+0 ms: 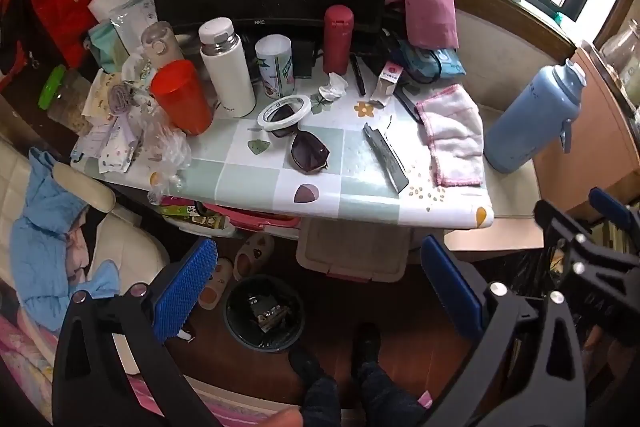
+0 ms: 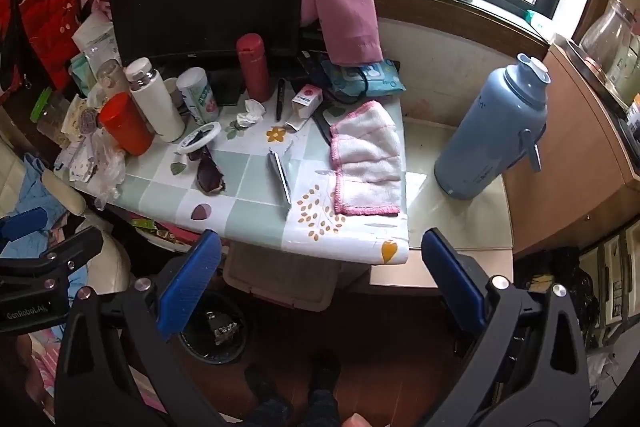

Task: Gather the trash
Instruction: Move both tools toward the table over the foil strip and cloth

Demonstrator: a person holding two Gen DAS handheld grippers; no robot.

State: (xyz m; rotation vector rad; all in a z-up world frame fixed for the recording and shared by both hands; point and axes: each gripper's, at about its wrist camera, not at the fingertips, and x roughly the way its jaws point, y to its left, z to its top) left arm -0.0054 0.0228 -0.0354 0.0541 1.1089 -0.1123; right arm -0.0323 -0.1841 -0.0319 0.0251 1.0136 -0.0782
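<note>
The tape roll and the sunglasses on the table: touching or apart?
Touching. In the left wrist view the tape roll lies over one lens of the sunglasses, overlapping with no gap.

Both your grippers are wide open and gripping nothing.

Your left gripper [image 1: 320,287] has its 2 blue-padded fingers [image 1: 182,301] spread far apart, pointing forward and down. Your right gripper [image 2: 320,287] matches it, with its 2 blue pads [image 2: 188,283] equally parted. The right gripper sits just to the right of the left, showing at the left wrist view's right edge. Your 2 feet [image 1: 366,347] show below.
</note>
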